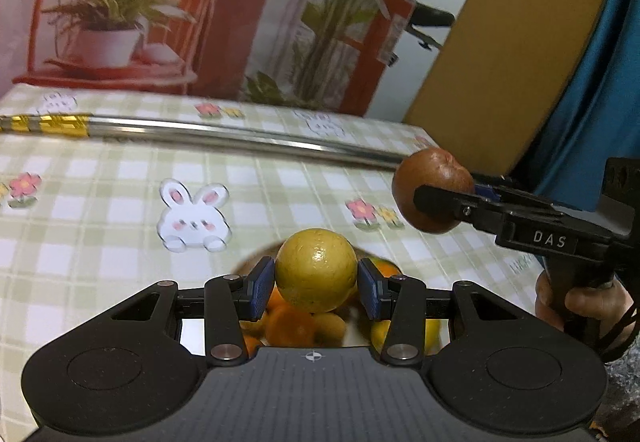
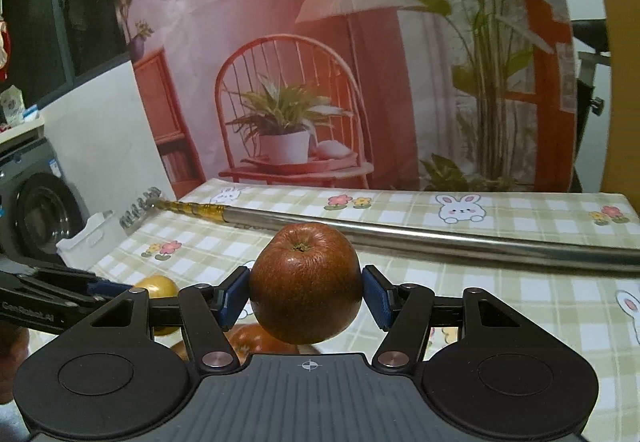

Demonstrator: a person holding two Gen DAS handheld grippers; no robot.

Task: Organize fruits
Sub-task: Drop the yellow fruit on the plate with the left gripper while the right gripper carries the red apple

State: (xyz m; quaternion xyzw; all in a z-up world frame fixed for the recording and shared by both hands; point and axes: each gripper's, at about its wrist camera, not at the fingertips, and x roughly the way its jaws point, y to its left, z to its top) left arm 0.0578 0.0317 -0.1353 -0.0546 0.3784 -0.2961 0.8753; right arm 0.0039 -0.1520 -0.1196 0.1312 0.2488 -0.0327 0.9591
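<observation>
Checked cloth with rabbits covers the worktop point(image 1: 100, 242). Above it, the left gripper point(image 1: 316, 282) pinches a yellow fruit point(image 1: 316, 269) and the right gripper point(image 2: 306, 294) pinches a red apple point(image 2: 306, 282): both seem mid-carry. Next, each needs a set-down spot. Orange fruits point(image 1: 288, 322) below sit half hidden; their container is unclear.

Two fruits held above table, pole behind.
L gripper point(image 1: 316, 282) holds round fruit point(image 1: 316, 269) over fruit pile point(image 1: 296, 324); apple point(image 2: 306, 282) in R gripper point(image 2: 306, 296), to its right; pole point(image 2: 400, 234) lies across tablecloth point(image 2: 500, 290) behind both.
</observation>
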